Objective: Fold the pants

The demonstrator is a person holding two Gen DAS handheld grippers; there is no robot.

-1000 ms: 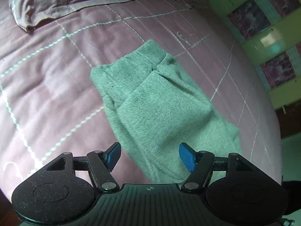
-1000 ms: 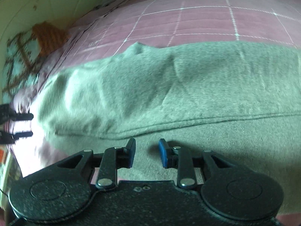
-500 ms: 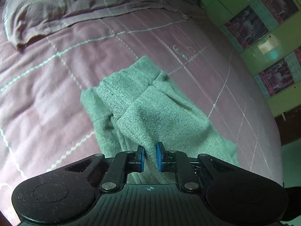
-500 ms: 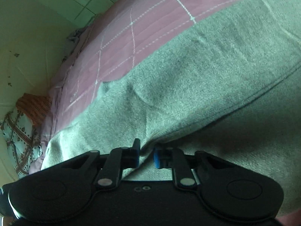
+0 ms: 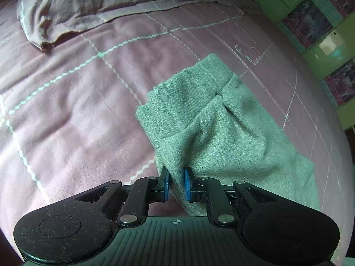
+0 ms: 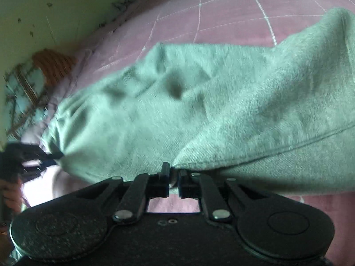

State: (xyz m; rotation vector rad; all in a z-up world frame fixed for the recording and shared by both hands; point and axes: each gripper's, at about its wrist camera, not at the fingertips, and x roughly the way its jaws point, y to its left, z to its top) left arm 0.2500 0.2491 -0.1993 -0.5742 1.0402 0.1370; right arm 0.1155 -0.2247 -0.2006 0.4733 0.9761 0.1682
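Both grippers have just closed onto the grey-green fleece pants (image 5: 221,133), which lie on a pink quilted bedspread with a pale stitched grid (image 5: 77,102). The left gripper (image 5: 176,182) pinches a raised ridge of cloth near the cuffed hems, its blue pads pressed into the fabric. The right gripper (image 6: 174,177) is nearly shut on a seamed edge (blurred, so the exact layer is unclear). Judging by the two grips, the person means to lift one end and carry it over for a fold.
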